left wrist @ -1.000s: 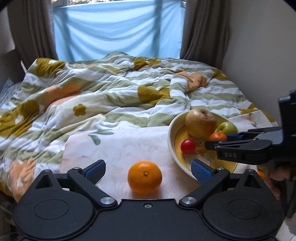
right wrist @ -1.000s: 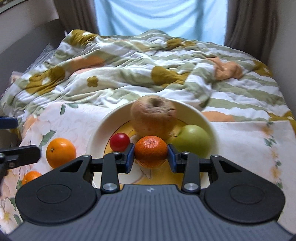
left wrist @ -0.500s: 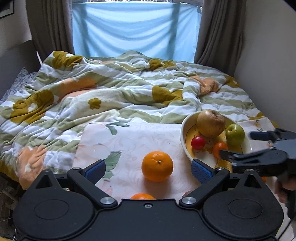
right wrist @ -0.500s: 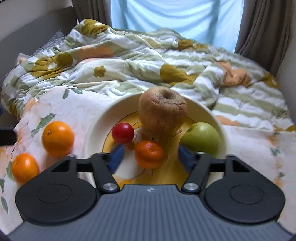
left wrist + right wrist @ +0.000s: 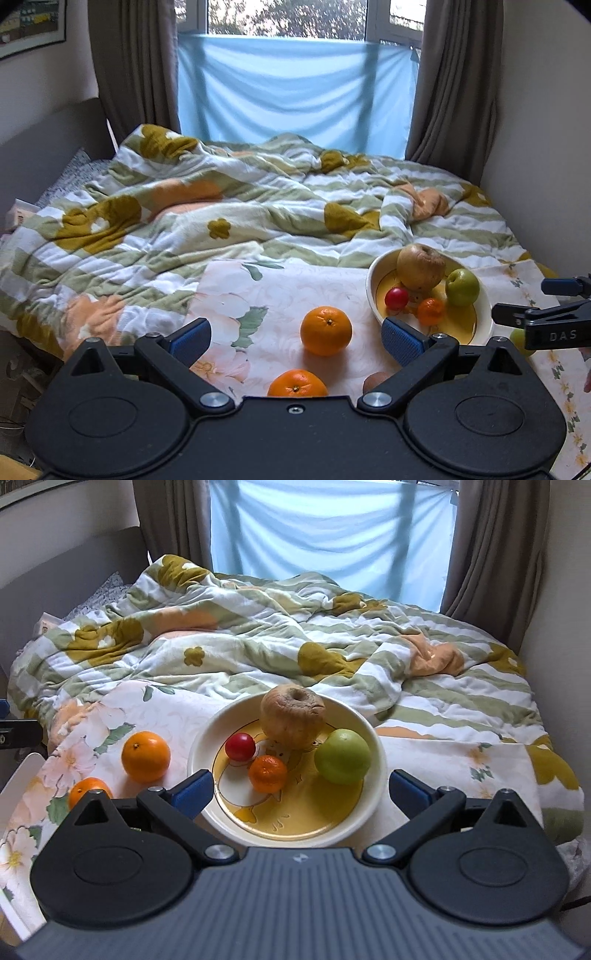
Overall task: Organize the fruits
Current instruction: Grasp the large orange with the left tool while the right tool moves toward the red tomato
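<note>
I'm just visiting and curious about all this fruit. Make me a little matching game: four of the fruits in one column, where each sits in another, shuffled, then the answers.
Fruits:
1. green apple
2. large orange
3. red fruit
4. wrinkled brown apple

Places:
A. on the floral cloth, outside the bowl
B. bowl, right side
C. bowl, far side
D. bowl, left side

Pairs: 1-B, 2-A, 3-D, 4-C

We see a bed point(image 5: 461, 686) under a rumpled flowered quilt point(image 5: 240, 635), with a floral cloth point(image 5: 295, 288) spread on it, bearing a bowl point(image 5: 207, 746) between the right fingers (two oranges point(image 5: 146, 756) left of them).
</note>
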Demonstrator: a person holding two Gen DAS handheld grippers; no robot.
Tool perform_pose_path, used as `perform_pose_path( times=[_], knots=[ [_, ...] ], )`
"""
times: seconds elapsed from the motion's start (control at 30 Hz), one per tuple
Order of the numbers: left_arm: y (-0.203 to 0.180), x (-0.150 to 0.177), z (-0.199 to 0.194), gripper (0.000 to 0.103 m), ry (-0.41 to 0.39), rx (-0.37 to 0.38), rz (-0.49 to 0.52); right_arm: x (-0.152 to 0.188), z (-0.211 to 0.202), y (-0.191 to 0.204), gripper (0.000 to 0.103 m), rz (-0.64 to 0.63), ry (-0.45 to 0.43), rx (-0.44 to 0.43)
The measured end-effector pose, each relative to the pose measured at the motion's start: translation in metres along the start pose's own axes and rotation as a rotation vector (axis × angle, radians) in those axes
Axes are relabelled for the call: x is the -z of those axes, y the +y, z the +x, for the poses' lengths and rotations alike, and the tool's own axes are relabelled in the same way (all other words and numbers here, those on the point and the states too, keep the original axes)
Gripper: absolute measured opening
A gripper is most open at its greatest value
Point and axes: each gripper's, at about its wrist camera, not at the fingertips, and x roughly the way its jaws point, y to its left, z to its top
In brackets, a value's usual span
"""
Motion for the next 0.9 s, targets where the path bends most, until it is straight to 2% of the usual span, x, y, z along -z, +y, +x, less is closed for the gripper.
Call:
perform_pose_path(
  times=[0.37,0.6,0.9],
  knots=[
    [-0.006,0.019,-0.023,0.101,-0.054,-0.046,0.0,0.014,-0.041,-0.013,0.103,0.061,-0.001,-0.022],
    [-0.006,0.032,-0.02,0.1,-0.048,-0.018,0.037,0.041,-0.067,-0.018,0.103,0.143,-0.01,0.002],
    [-0.004,0.053,0.013,0.1,-0.015,0.059,0.135,0.082,-0.081,-0.013,0.103,0.271,-0.016,0.115]
  ],
)
